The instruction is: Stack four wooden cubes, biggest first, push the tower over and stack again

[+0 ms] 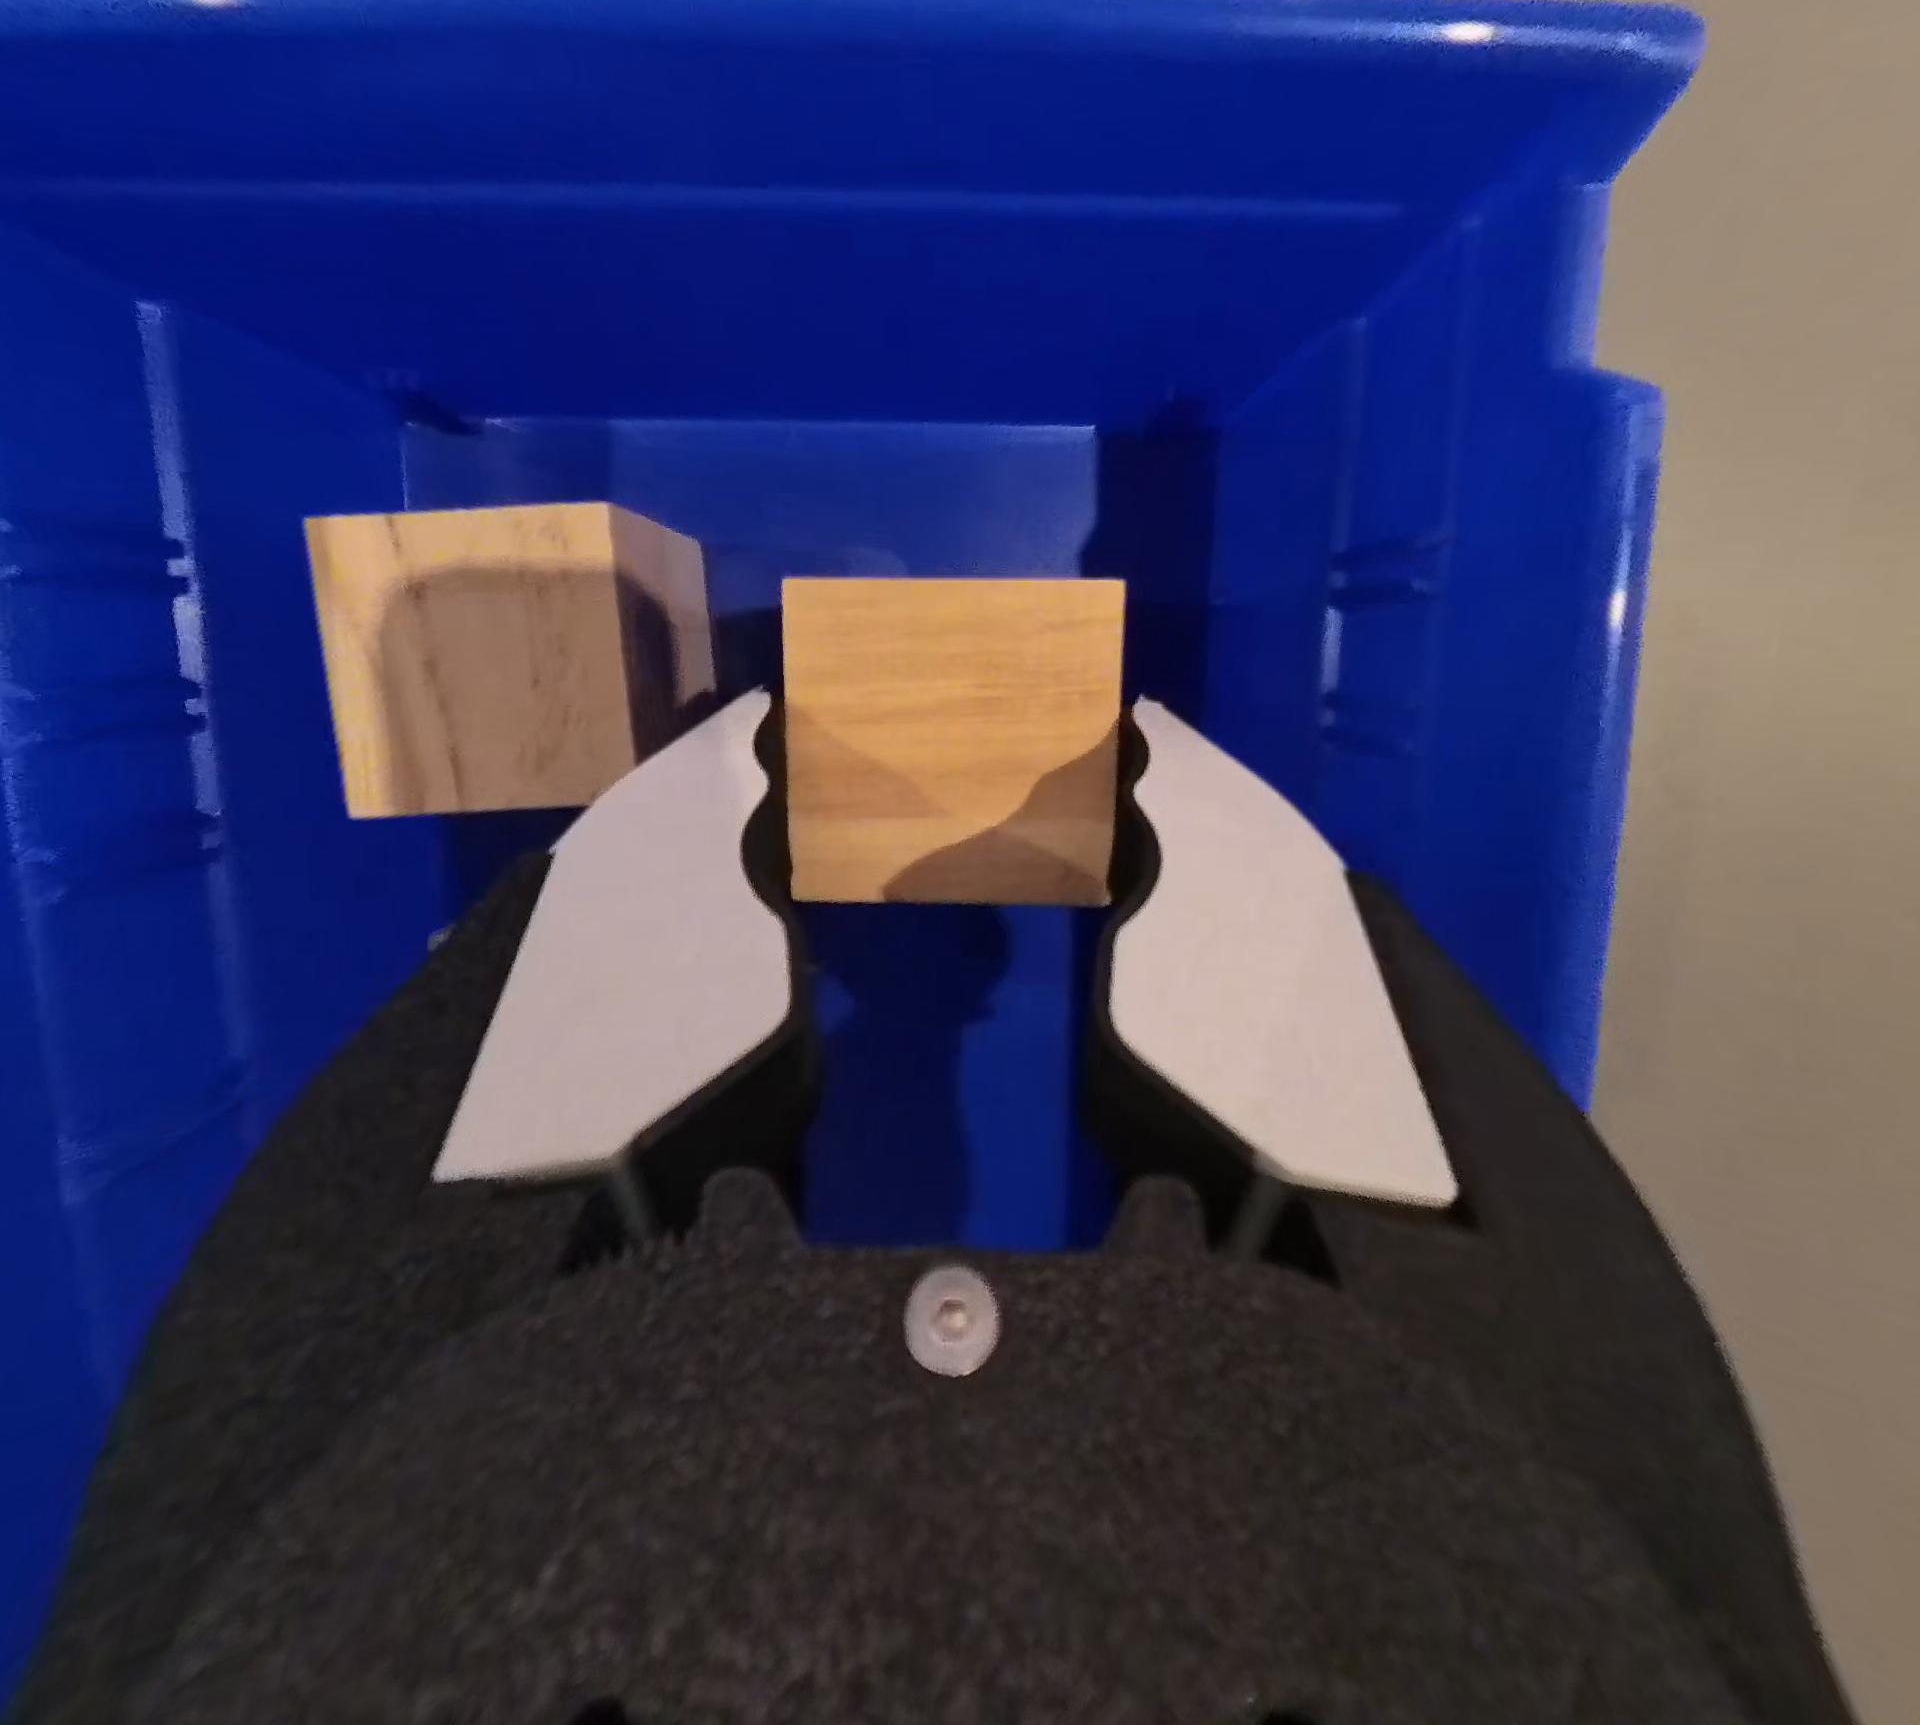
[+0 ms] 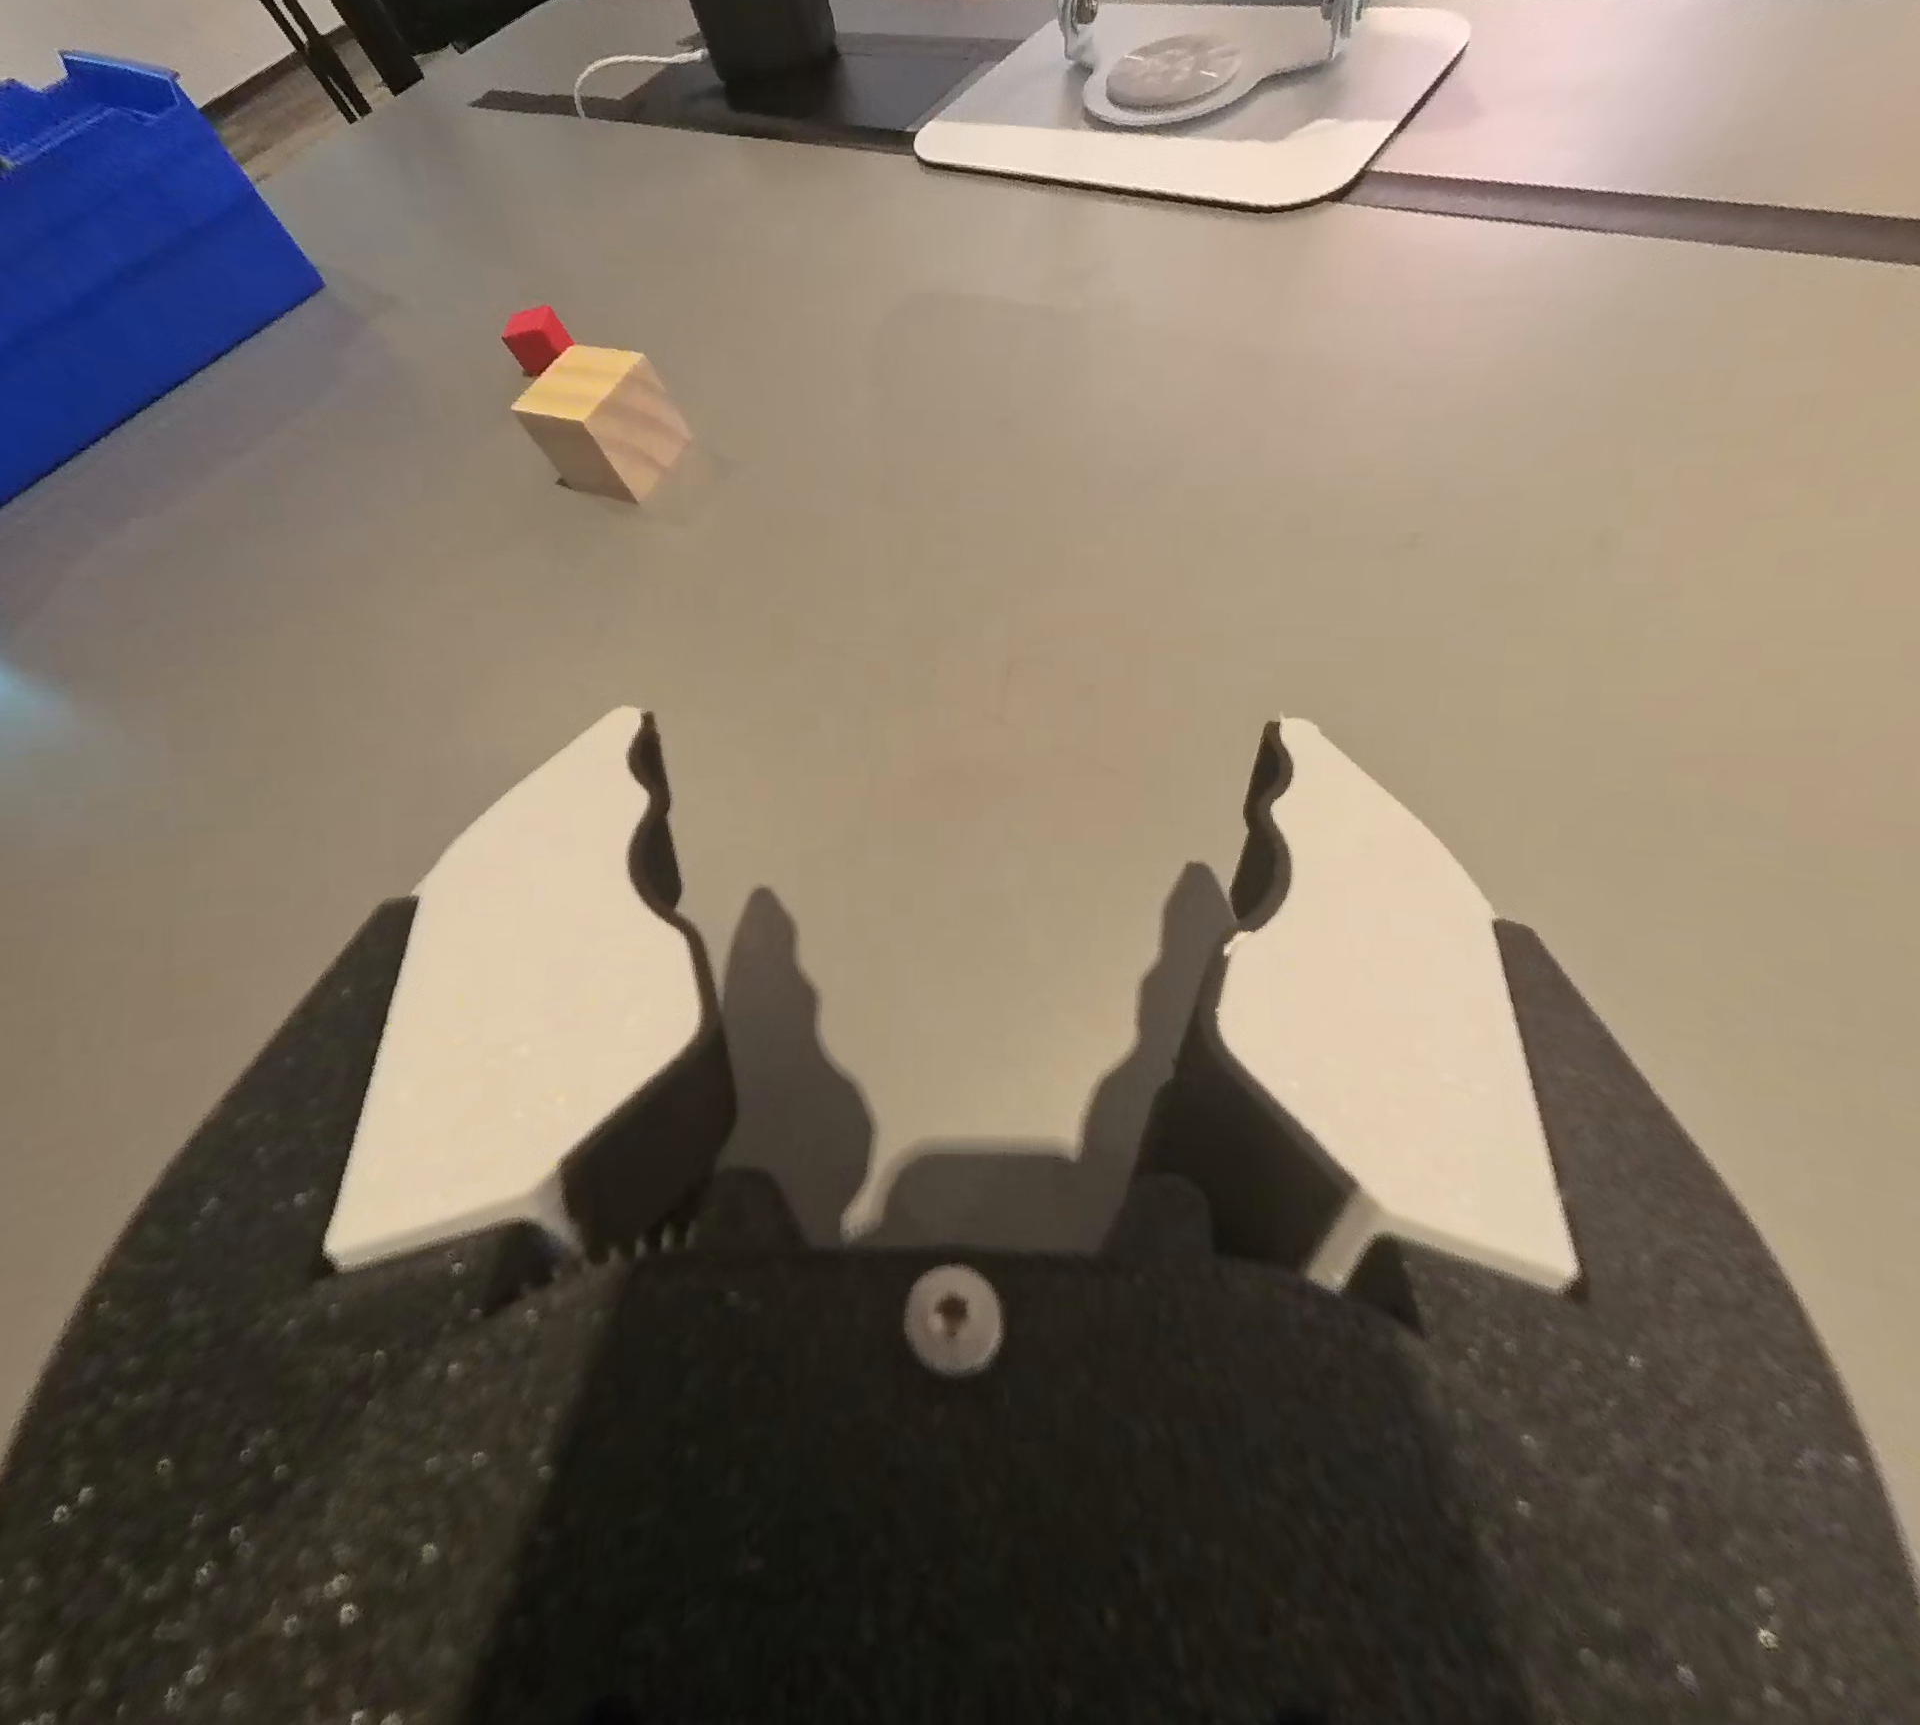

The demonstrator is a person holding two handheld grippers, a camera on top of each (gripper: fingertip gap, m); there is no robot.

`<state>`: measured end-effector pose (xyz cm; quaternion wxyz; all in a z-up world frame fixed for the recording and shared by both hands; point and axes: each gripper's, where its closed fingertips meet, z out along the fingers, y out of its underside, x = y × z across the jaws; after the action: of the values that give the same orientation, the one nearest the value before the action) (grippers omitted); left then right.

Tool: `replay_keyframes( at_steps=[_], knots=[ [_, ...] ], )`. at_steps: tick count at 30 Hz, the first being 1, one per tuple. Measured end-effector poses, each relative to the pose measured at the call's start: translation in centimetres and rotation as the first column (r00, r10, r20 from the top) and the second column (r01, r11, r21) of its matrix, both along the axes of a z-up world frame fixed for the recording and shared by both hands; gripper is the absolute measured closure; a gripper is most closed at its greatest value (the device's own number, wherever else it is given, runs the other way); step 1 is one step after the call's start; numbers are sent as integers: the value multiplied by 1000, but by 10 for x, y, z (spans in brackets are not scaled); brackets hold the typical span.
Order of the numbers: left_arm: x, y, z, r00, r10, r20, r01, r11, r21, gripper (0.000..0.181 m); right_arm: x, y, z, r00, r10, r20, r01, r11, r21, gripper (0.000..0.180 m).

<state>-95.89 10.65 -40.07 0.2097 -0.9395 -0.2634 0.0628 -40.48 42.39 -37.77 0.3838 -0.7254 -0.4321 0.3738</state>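
In the left wrist view my left gripper (image 1: 951, 719) is shut on a light wooden cube (image 1: 951, 740), held inside a blue plastic bin (image 1: 935, 273). A larger wooden cube (image 1: 488, 667) lies in the bin to the left of it. In the right wrist view my right gripper (image 2: 961, 725) is open and empty, low over the grey table (image 2: 1143, 480). A pale wooden cube (image 2: 603, 426) sits on the table to the far left, with a small red cube (image 2: 535, 337) just behind it.
The blue bin (image 2: 114, 241) stands at the table's left edge in the right wrist view. A lamp base on a white mat (image 2: 1195, 106) and a black box (image 2: 758, 13) with a cable stand at the back. Chairs and an orange cone are beyond the table. The grippers' ends are close to 65 cm from one another.
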Motion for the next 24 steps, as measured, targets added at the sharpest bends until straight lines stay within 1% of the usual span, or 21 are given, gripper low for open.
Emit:
replay_keyframes(
  at_steps=[4,15,24],
  knots=[
    [-1,0,-5,1000,-20,-19,20,1000,-22,121,-1,-1,-1,1000,2,2,-2,1000,-3,75],
    [-1,7,-15,998,-53,-37,53,998,-18,121,-2,-2,-3,1000,6,13,-6,1000,-6,76],
    [-2,9,-16,997,-55,-47,56,998,21,119,-6,-4,-2,1000,11,10,-11,1000,-9,76]
  ],
)
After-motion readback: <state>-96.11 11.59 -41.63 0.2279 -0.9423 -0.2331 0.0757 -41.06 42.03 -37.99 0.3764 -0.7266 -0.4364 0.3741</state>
